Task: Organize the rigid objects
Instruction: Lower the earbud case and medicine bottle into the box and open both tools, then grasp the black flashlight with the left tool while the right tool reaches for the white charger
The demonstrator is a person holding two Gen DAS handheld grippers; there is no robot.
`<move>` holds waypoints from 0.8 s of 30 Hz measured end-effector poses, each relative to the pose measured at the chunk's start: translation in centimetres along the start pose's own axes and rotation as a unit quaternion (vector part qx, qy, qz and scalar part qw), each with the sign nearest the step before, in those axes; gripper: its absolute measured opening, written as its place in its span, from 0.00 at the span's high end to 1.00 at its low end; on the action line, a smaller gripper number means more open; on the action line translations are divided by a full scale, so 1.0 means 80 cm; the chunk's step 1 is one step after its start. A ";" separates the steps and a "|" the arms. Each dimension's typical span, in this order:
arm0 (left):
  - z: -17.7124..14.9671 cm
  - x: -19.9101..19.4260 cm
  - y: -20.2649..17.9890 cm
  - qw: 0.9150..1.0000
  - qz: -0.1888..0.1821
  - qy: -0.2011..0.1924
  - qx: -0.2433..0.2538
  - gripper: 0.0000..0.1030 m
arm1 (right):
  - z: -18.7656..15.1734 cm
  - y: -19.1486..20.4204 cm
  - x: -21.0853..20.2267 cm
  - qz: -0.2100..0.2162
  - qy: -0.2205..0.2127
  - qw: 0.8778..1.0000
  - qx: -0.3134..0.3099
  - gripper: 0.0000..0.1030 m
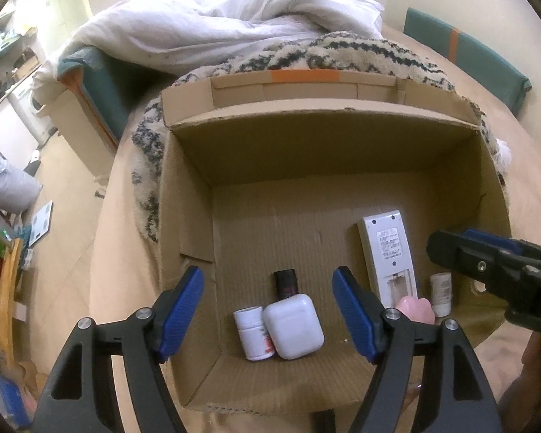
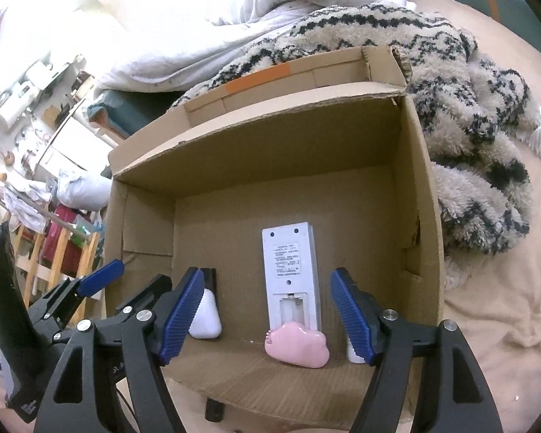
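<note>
An open brown cardboard box (image 1: 191, 195) sits on a bed covered in a beige sheet (image 2: 487, 324), beside a shaggy cream-and-black patterned blanket (image 2: 469, 126) and a rumpled white duvet (image 1: 216, 29). Inside the box, along its near wall, lie a small white pill bottle with a red label (image 1: 254, 333), touching a white rounded earbud case (image 1: 294, 326); a short black cylinder (image 1: 286, 283) lies just behind them. To the right rests a white remote control (image 2: 291, 274), face down with its battery bay uncovered, a pink cloud-shaped object (image 2: 297, 348) at its near end, and another small white bottle (image 1: 441, 294) beside it. The left tongs (image 1: 268, 312) and right tongs (image 2: 267, 310) both hover released above the box, grasping nothing.
</note>
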State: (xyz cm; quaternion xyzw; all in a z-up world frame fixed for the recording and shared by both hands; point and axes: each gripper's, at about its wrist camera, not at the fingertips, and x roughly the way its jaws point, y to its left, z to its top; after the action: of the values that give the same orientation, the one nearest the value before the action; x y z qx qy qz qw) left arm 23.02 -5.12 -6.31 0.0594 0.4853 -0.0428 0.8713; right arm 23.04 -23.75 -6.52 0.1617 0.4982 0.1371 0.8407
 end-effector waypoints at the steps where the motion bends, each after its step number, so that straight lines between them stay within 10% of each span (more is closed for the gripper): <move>1: 0.000 -0.003 0.001 1.000 -0.001 -0.002 0.000 0.31 | -0.001 0.001 -0.002 0.000 -0.002 1.000 -0.001 0.26; 24: -0.071 -0.053 0.024 0.999 -0.017 0.018 -0.044 0.31 | -0.066 0.001 -0.052 -0.004 0.004 1.000 0.005 0.26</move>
State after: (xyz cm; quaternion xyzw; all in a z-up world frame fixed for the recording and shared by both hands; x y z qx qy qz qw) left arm 16.28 -2.32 -5.55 0.0137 0.5035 -0.0355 0.8632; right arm 16.41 -24.59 -5.58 0.1639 0.5026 0.1320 0.8385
